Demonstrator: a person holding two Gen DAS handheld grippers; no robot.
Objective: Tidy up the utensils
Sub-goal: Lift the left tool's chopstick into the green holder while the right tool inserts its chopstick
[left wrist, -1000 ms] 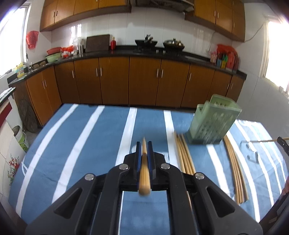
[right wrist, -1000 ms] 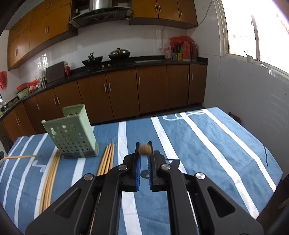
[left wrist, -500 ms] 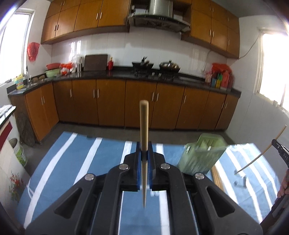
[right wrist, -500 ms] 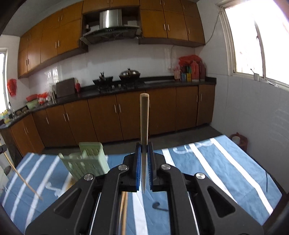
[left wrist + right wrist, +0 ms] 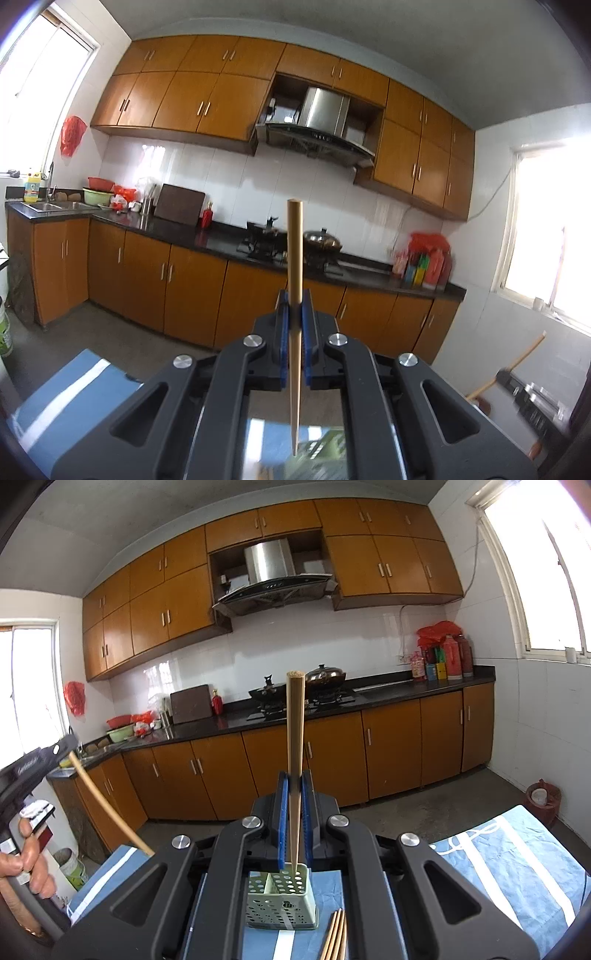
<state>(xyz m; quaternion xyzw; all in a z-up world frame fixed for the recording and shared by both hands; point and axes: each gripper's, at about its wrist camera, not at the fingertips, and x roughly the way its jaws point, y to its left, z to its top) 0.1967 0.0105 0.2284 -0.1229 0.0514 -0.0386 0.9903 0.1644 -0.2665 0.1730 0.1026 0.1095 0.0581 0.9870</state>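
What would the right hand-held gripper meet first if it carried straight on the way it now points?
Nothing close, it seems. The right hand-held gripper, shut on an upright chopstick, points across open floor at the lower cabinet doors. The green utensil holder sits below that line, though depth is uncertain.

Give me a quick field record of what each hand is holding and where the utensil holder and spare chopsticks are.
left tongs: shut on a chopstick, upright
right tongs: shut on another chopstick, upright, tip over the holder
holder: green, perforated, on the blue striped cloth
loose chopsticks: lying beside the holder
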